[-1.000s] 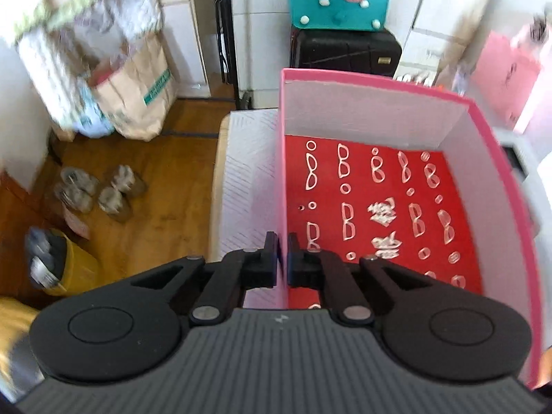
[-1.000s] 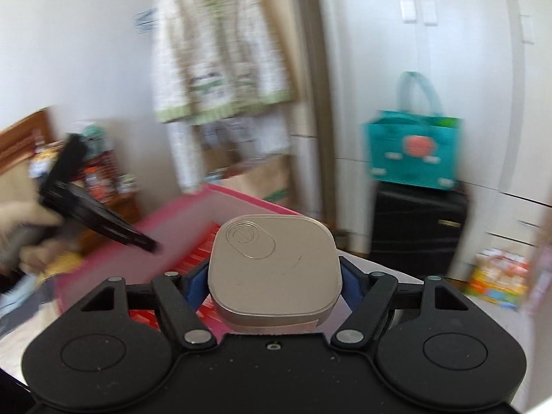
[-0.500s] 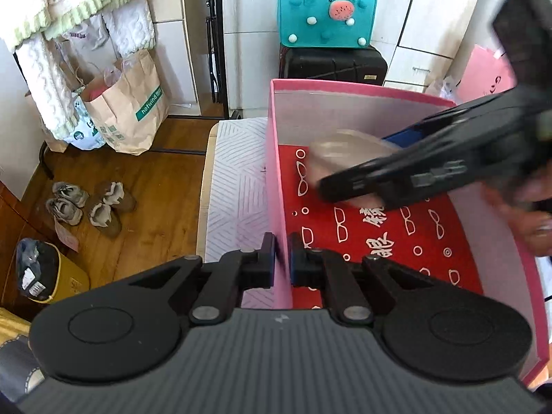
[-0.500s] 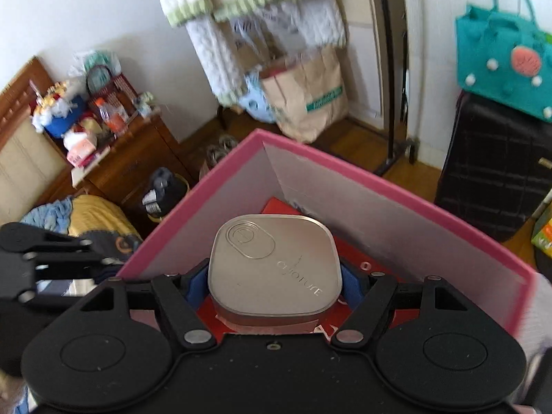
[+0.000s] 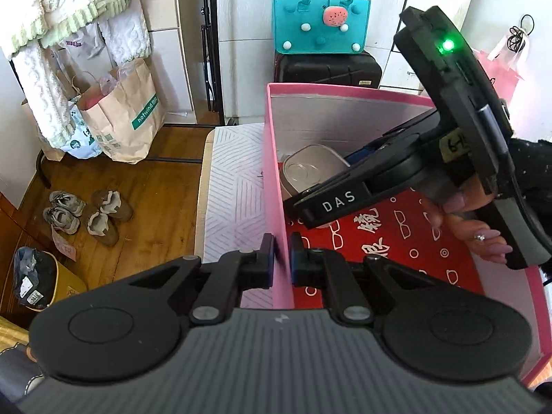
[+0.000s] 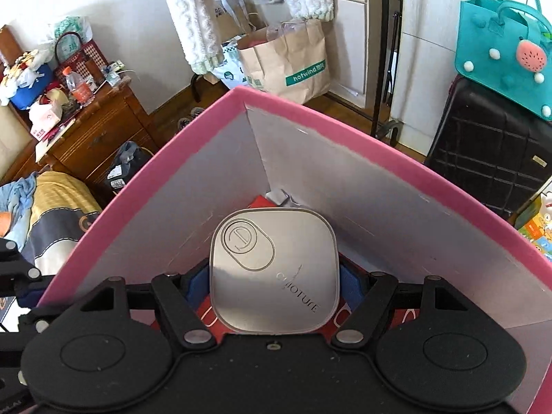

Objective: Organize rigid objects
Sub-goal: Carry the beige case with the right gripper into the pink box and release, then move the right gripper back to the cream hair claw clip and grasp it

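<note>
Blue pads [image 6: 195, 284] of the right gripper [image 6: 274, 284] pinch one square champagne-metal tin [image 6: 274, 270] by its two opposite sides, lid up, and hold it low inside the far left corner of the pink box [image 6: 345, 127]. I judge it sits there so later items can pack beside it. Whether the tin's base already touches the red glasses-print liner [image 5: 390, 241] I cannot tell. The left gripper [image 5: 282, 257] has its jaws pressed together on the box's left wall [image 5: 276, 207], one finger outside and one inside, likely to steady the box while the tin goes in. Counted: one tin, one box, two grippers, and one bare hand [image 5: 472, 220] on the right tool's handle. Beyond the box stand one teal tote [image 5: 321, 17] on one black suitcase [image 5: 327, 69].
</note>
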The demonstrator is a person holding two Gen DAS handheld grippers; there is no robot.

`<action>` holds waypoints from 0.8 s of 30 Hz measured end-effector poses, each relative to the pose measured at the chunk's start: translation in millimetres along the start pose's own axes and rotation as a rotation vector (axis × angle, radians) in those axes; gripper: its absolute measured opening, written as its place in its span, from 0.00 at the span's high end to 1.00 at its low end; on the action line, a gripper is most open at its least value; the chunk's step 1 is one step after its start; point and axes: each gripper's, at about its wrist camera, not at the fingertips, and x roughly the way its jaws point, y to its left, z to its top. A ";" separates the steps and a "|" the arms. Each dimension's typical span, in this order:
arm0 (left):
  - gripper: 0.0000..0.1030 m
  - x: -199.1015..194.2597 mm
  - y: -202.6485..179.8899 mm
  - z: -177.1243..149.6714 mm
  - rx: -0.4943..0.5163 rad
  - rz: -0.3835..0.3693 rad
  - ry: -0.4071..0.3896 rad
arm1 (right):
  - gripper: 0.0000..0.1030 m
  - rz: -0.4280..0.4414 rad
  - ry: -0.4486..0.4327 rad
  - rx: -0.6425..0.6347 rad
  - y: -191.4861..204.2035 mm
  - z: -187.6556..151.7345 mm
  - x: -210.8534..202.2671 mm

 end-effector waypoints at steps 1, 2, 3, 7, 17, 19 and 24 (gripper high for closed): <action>0.93 -0.6 -0.1 -0.9 0.004 0.000 -0.001 | 0.21 0.003 -0.011 -0.001 -0.5 -0.9 -5.0; 0.93 -1.2 -0.8 -1.8 0.011 0.001 -0.001 | 0.20 0.005 -0.018 0.011 -0.6 -1.1 -11.7; 0.92 -1.4 -2.6 -2.1 0.023 0.005 0.000 | 0.20 0.008 -0.023 0.030 -1.3 -1.3 -19.4; 0.92 0.2 -7.9 1.1 0.066 0.018 0.015 | 0.20 0.081 -0.100 0.052 0.7 -3.4 -61.4; 0.92 -2.5 -11.2 -2.4 0.116 0.023 0.003 | 0.20 0.028 -0.341 0.086 -13.0 -72.0 -164.7; 0.92 -2.9 -10.9 -3.4 0.116 0.023 0.001 | 0.20 0.024 -0.387 0.104 -20.4 -84.4 -181.9; 0.92 -3.4 -12.3 -4.6 0.124 0.035 -0.007 | 0.19 -0.049 -0.495 0.107 -24.9 -106.0 -212.7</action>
